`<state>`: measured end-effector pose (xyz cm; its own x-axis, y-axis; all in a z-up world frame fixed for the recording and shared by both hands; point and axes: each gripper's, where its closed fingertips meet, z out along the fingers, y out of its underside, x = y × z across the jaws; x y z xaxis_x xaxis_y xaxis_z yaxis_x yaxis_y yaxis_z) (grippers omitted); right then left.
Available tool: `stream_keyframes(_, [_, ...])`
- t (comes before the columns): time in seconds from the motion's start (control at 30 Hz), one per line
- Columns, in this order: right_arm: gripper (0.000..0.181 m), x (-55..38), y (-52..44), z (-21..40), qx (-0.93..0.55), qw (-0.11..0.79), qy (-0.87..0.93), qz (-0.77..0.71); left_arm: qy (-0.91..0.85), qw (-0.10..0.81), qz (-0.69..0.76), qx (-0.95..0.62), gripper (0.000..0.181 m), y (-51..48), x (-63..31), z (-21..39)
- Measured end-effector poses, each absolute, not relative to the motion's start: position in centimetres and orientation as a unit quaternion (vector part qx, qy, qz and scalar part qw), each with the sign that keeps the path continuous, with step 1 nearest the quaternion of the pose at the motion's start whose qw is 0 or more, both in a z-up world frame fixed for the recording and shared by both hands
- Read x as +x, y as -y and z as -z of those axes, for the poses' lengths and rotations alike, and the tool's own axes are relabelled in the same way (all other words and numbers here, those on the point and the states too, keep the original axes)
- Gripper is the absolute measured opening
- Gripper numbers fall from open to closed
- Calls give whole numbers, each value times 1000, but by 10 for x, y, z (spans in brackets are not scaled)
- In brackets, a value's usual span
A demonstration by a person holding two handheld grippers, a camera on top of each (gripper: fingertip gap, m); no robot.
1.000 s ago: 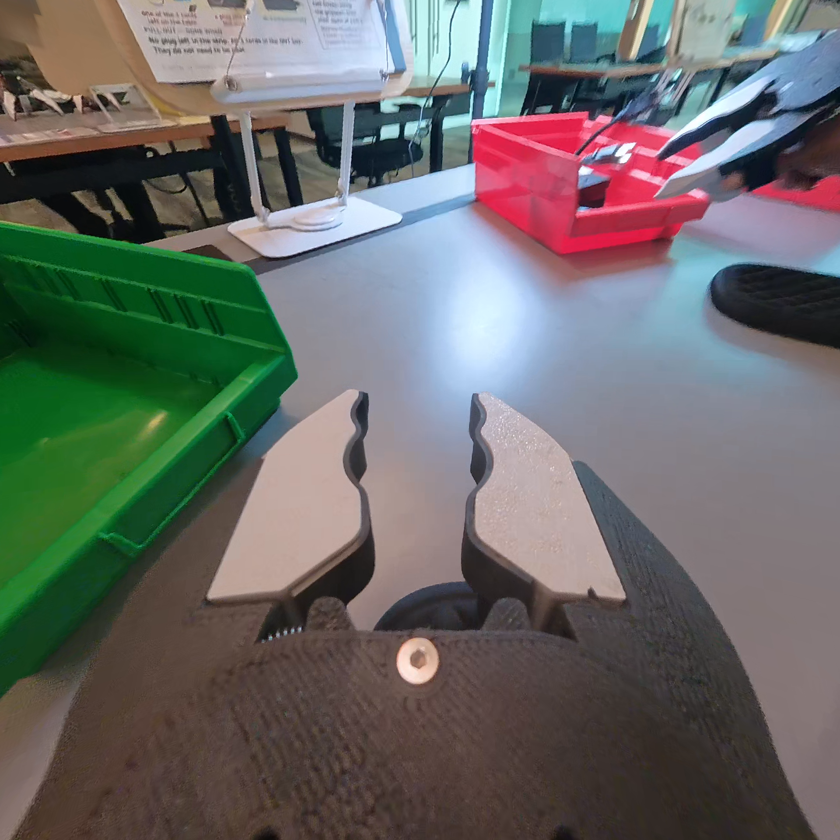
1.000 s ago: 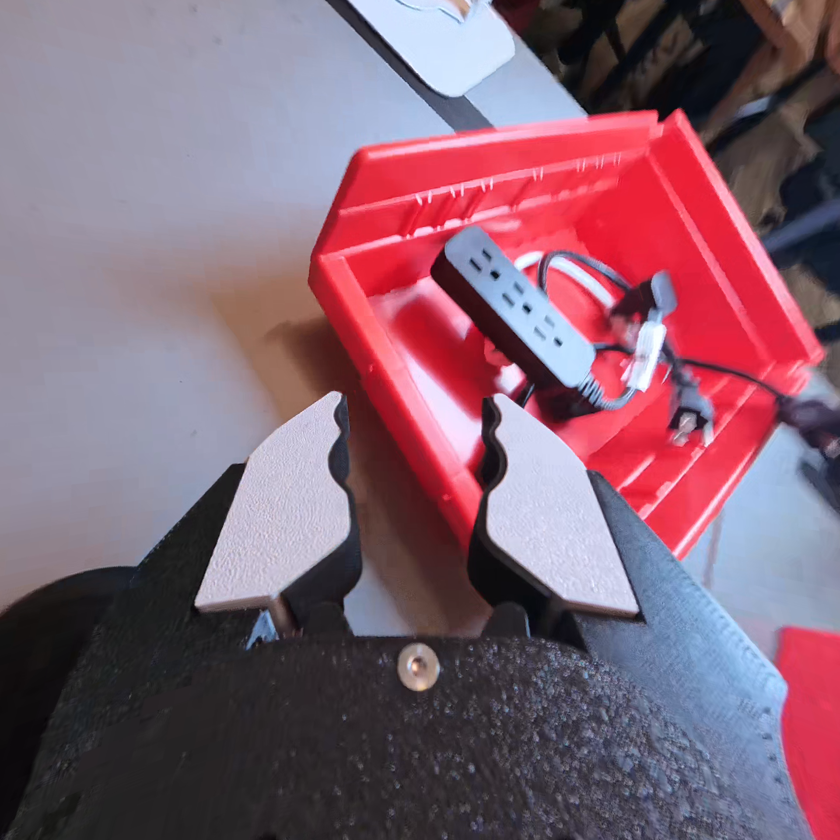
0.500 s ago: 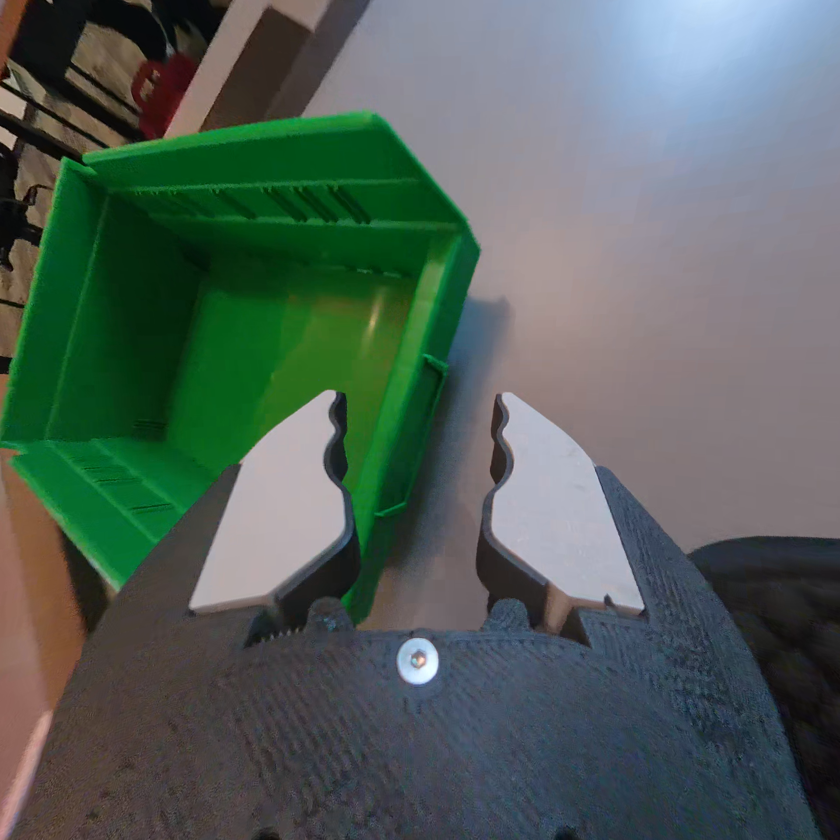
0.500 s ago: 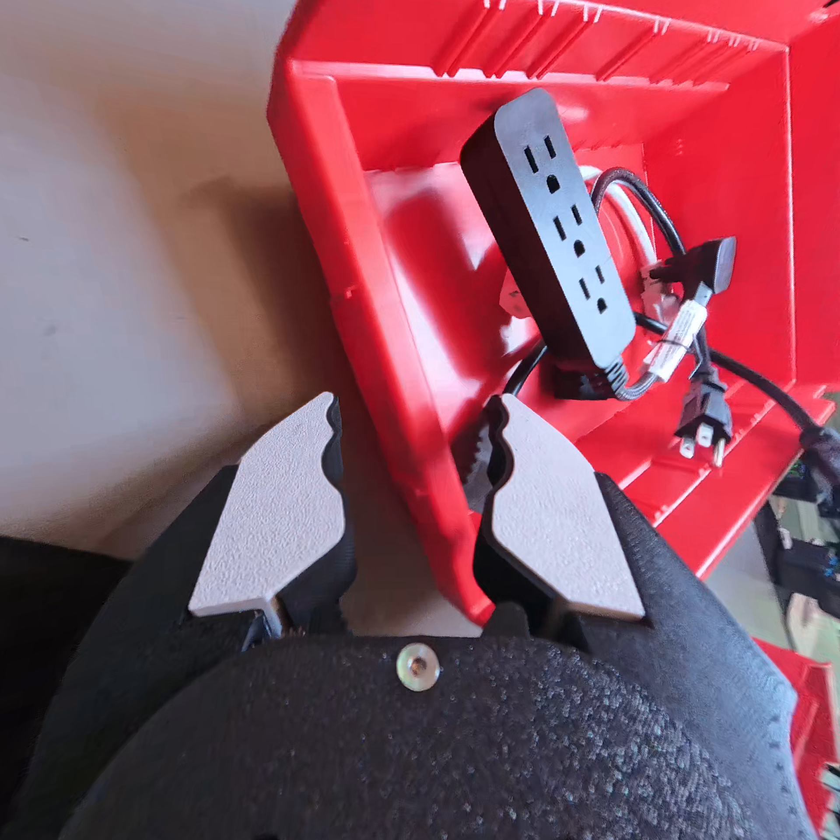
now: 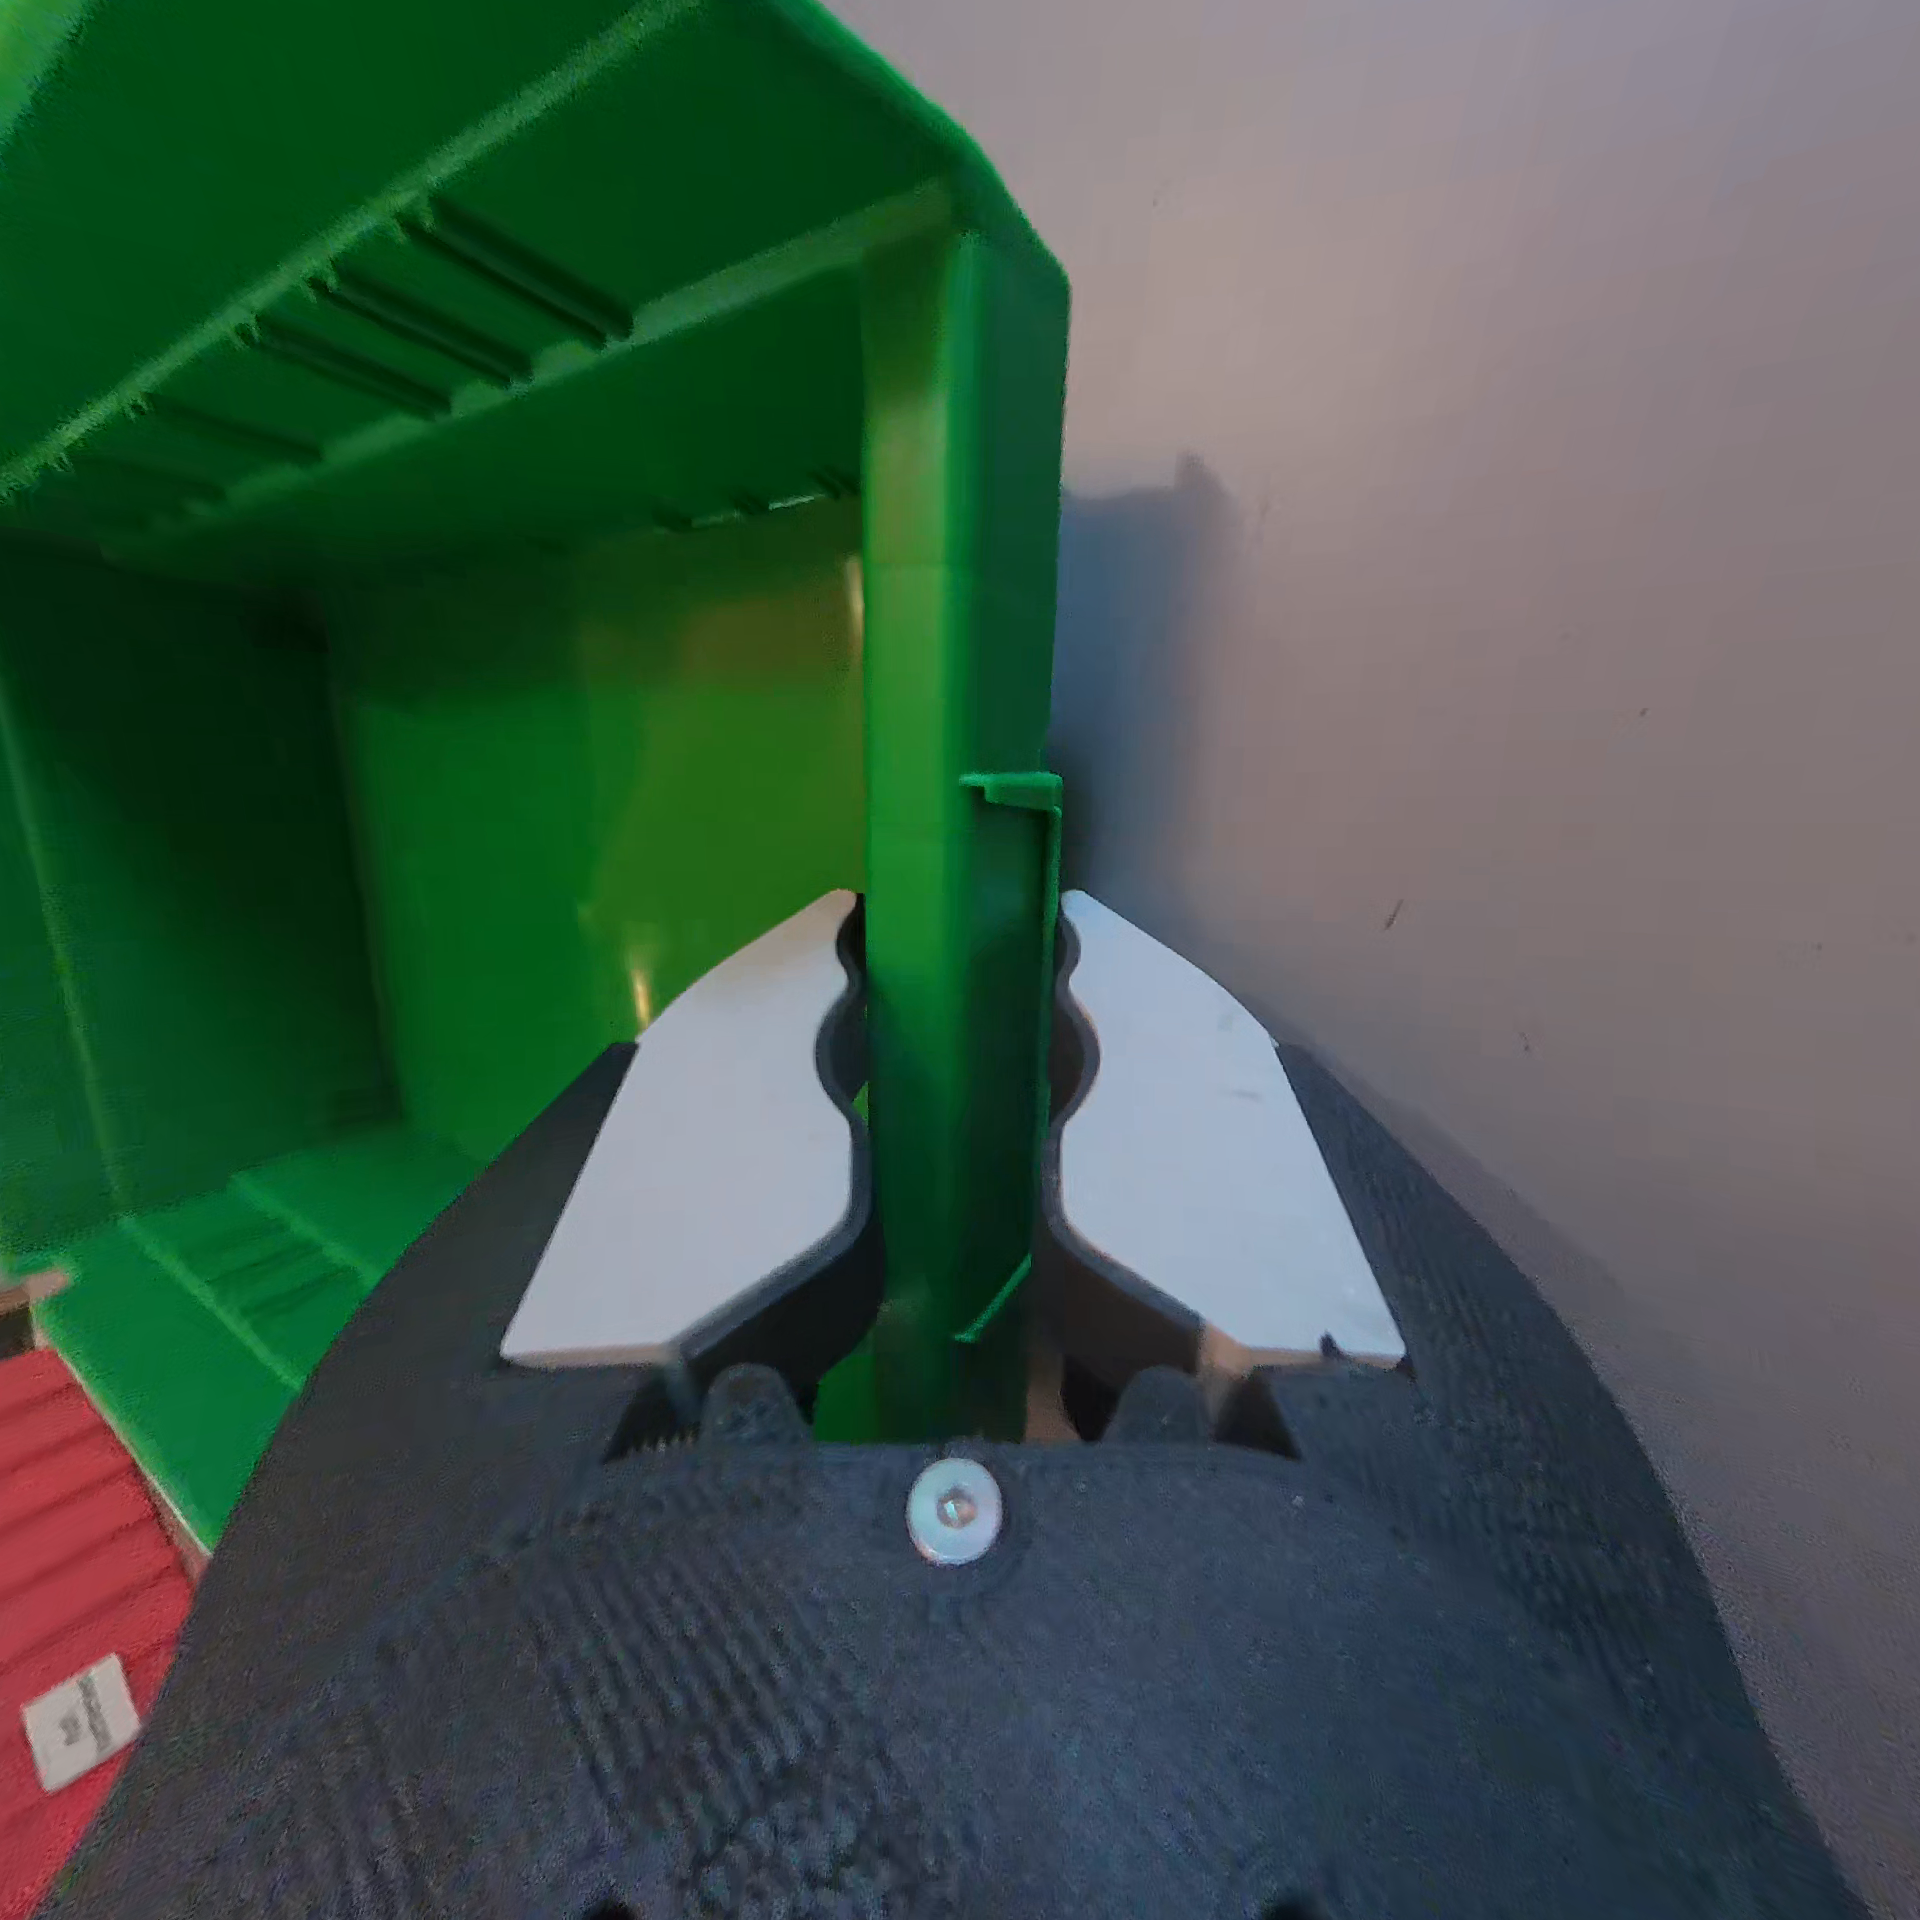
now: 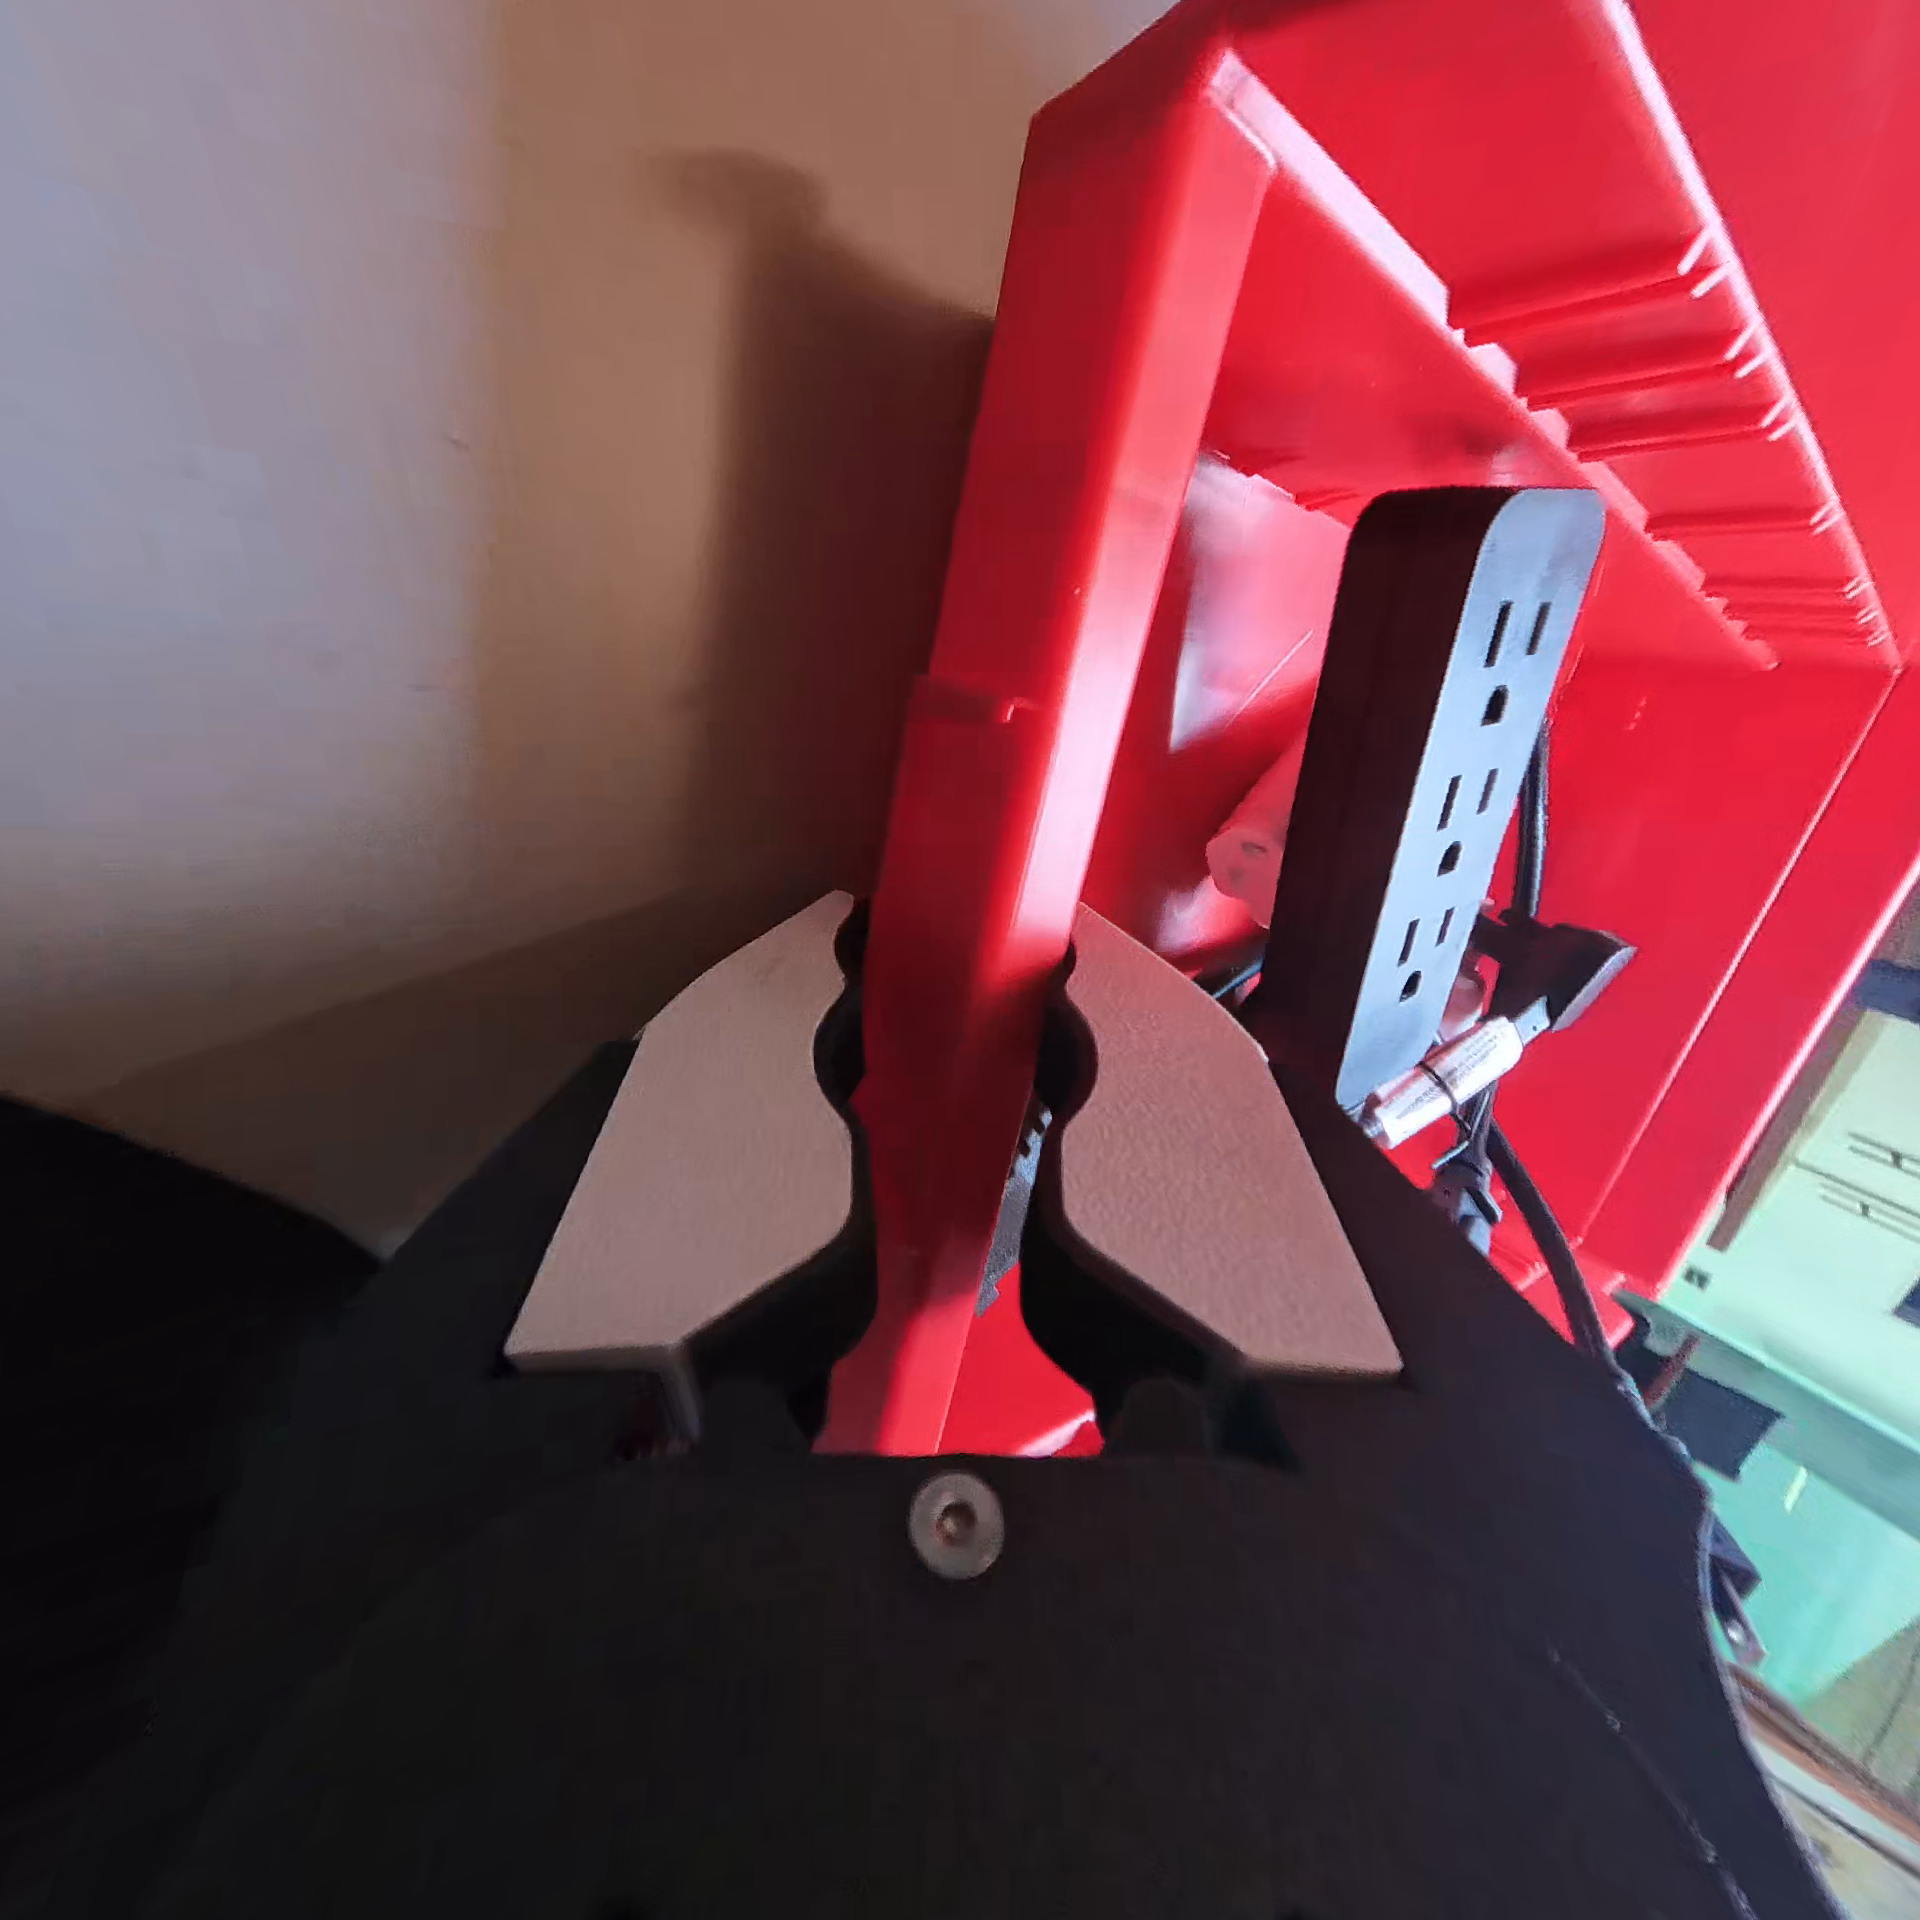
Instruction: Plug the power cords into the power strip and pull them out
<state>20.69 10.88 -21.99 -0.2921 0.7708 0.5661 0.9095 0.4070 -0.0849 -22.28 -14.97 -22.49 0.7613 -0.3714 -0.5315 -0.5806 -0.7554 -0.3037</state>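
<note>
— What do your grippers have?
— My left gripper (image 5: 956, 1039) clamps the green bin's (image 5: 520, 312) side wall; my right gripper (image 6: 956, 1039) clamps the red bin's (image 6: 1091, 520) wall.
— And the power strip (image 6: 1455, 779)?
— It lies inside the red bin, black, with the power cords (image 6: 1538, 1195) bunched just beside it.

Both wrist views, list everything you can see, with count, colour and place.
green bin: one, green, no contents visible, left of the table.
red bin: one, red, on the table.
power strip: one, black, leaning inside the red bin.
power cords: black, count unclear, tangled beside the strip.
table: one, grey.
left hand-held gripper: black with grey fingers, closed on the green bin's wall.
right hand-held gripper: same, closed on the red bin's wall.
</note>
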Motion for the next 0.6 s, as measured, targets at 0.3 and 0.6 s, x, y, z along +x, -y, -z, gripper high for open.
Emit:
stream_keyframes(0.3, [31, 191, -16, 218, -445, 314, 833, 96, -368, 286, -212, -859, 31, 103, -144, 222])
stream_keyframes(0.6, [45, 172, 67, 180, -455, 401, 791, -77, -499, 344, -195, -771, 33, 35, -40, 217])
